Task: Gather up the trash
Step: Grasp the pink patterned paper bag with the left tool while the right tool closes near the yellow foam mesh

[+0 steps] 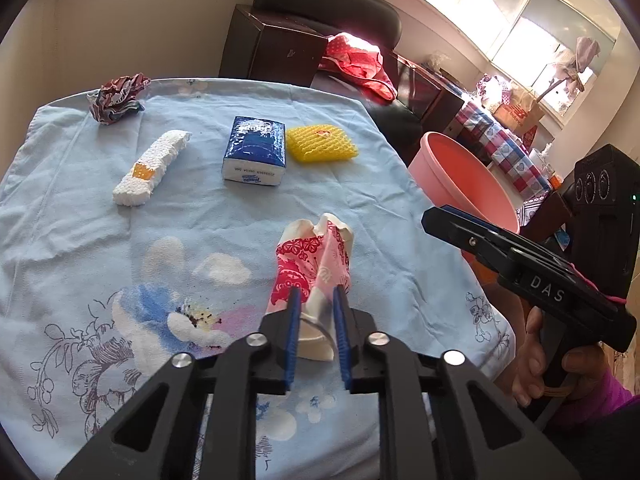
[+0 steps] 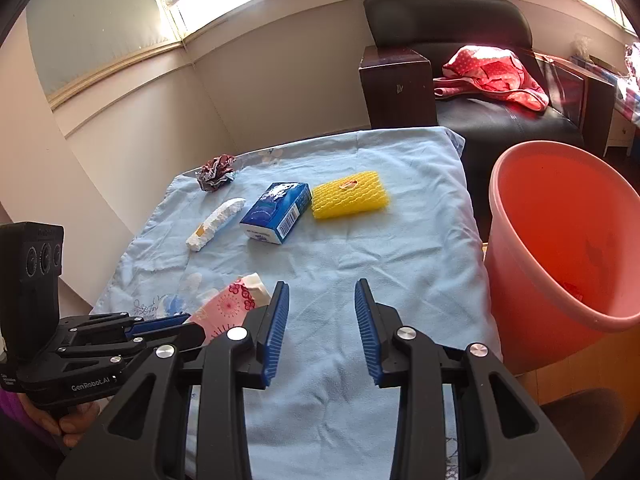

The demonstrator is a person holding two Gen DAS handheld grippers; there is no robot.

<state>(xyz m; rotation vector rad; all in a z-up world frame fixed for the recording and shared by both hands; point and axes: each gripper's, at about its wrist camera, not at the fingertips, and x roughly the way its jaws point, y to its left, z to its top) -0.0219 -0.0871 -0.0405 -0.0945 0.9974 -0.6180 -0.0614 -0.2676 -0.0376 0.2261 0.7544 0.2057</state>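
Where claw grips — cup base hidden

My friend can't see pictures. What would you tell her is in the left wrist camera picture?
The left gripper pinches a crumpled red-and-white paper cup on a blue flowered cloth. Farther back lie a white foam strip, a blue tissue pack, a yellow foam net and a crumpled wrapper. At right, a hand holds the right gripper near a pink bucket.

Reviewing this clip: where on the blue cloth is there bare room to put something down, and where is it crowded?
Bare: the near right stretch of cloth between the right gripper and the pink bucket; also the left edge beside the white foam strip. Crowded: the far row, with crumpled wrapper, tissue pack and yellow foam net.
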